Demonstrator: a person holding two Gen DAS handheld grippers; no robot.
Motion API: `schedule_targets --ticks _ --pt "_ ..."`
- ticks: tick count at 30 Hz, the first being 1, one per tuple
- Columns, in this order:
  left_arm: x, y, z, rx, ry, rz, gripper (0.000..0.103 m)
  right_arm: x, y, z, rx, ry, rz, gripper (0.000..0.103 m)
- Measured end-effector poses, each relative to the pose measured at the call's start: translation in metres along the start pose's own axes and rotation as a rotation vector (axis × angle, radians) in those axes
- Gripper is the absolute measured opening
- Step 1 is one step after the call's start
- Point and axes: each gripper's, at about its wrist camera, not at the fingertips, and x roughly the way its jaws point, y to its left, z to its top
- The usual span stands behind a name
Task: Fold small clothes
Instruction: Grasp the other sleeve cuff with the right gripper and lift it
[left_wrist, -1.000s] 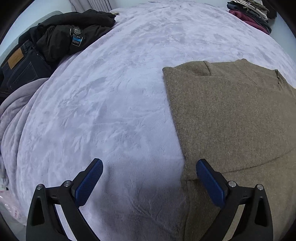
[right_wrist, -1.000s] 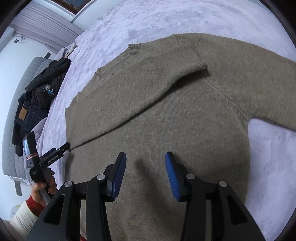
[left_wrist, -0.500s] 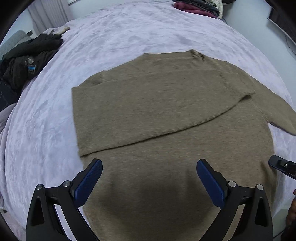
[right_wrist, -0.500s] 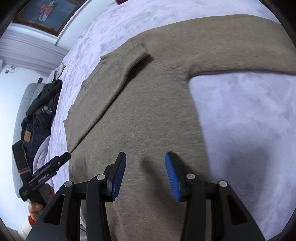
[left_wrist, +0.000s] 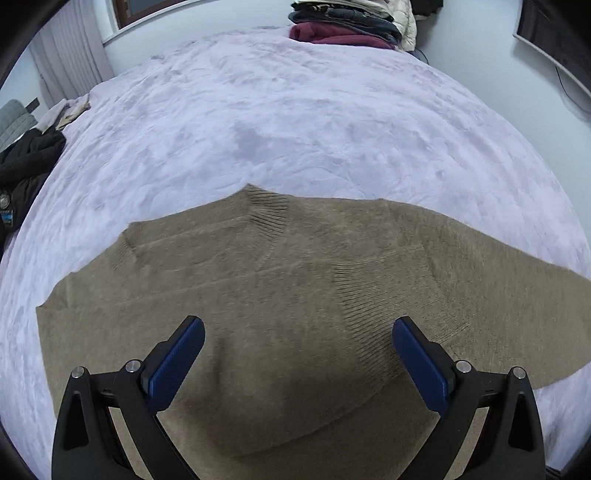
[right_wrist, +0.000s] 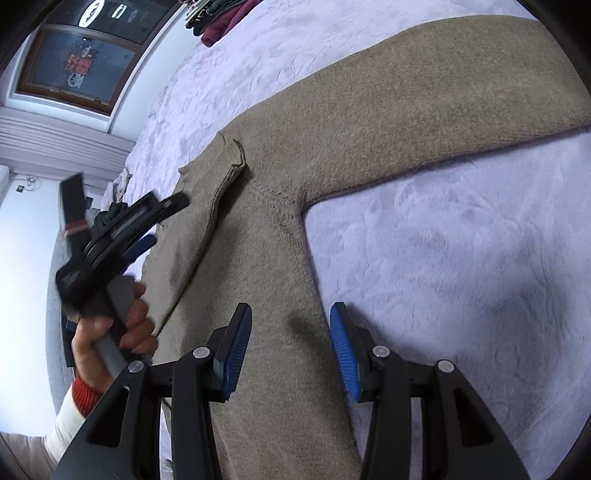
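A brown knit sweater (left_wrist: 295, 280) lies flat on the lilac bedspread (left_wrist: 295, 122), one sleeve folded across its body, the other sleeve (right_wrist: 424, 99) stretched out to the right. My left gripper (left_wrist: 297, 354) is open wide and empty above the sweater's body. It also shows in the right wrist view (right_wrist: 122, 236), held in a hand. My right gripper (right_wrist: 291, 350) is open and empty over the sweater's right side edge, below the armpit.
A stack of folded clothes (left_wrist: 347, 22) sits at the far edge of the bed. A pile of dark clothes (left_wrist: 22, 166) lies at the left edge. A window (right_wrist: 77, 62) is behind the bed.
Both grippers swung to the right across the sweater. The left moved from the sweater's left edge to over its middle. The right moved to the right side edge. Both stayed open.
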Motion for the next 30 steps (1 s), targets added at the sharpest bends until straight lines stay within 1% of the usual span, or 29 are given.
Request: schedule_targets --ticks 2,3,4,5,7,10,12,15,17,19,21,23,25,27,30 --pt "0.014 -0.018 -0.008 0.07 0.048 0.029 0.102 -0.001 -0.003 0.001 0.0 0.004 0.003 0.048" --pt "0.016 -0.025 -0.015 0.103 0.055 0.043 0.102 -0.002 -0.006 0.002 0.005 0.004 0.004 0.048" --pt "0.014 -0.029 -0.02 0.124 0.045 0.05 0.102 -0.003 -0.01 0.003 0.014 0.004 0.007 0.048" --pt "0.011 -0.032 -0.025 0.144 0.042 0.046 0.102 -0.005 -0.014 0.004 0.025 0.001 0.01 0.048" --pt "0.007 -0.034 -0.033 0.149 0.064 0.027 0.102 -0.009 -0.021 0.008 0.041 -0.008 0.017 0.048" --pt "-0.006 -0.035 -0.04 0.133 0.066 0.002 0.102 -0.018 -0.033 0.015 0.066 -0.035 0.029 0.048" --pt "-0.011 -0.038 -0.04 0.118 0.06 -0.006 0.102 -0.028 -0.043 0.021 0.091 -0.069 0.032 0.048" --pt "-0.014 -0.045 -0.04 0.093 0.059 -0.014 0.102 -0.048 -0.065 0.033 0.156 -0.149 0.032 0.049" --pt "-0.013 -0.05 -0.041 0.086 0.061 -0.012 0.102 -0.063 -0.078 0.041 0.199 -0.203 0.001 0.049" --pt "-0.01 -0.054 -0.042 0.083 0.068 -0.008 0.102 -0.084 -0.096 0.047 0.26 -0.285 -0.041 0.049" --pt "-0.008 -0.057 -0.045 0.077 0.079 -0.008 0.102 -0.102 -0.114 0.049 0.327 -0.355 -0.055 0.049" --pt "-0.006 -0.06 -0.046 0.072 0.085 -0.007 0.102 -0.111 -0.129 0.054 0.392 -0.4 -0.072 0.05" --pt "-0.005 -0.063 -0.046 0.069 0.085 0.0 0.102 -0.115 -0.146 0.057 0.453 -0.431 -0.048 0.051" --pt "-0.004 -0.066 -0.047 0.064 0.087 0.002 0.102 -0.115 -0.16 0.064 0.507 -0.449 -0.002 0.051" --pt "-0.006 -0.07 -0.047 0.056 0.076 0.006 0.102 -0.113 -0.167 0.079 0.535 -0.494 0.066 0.051"
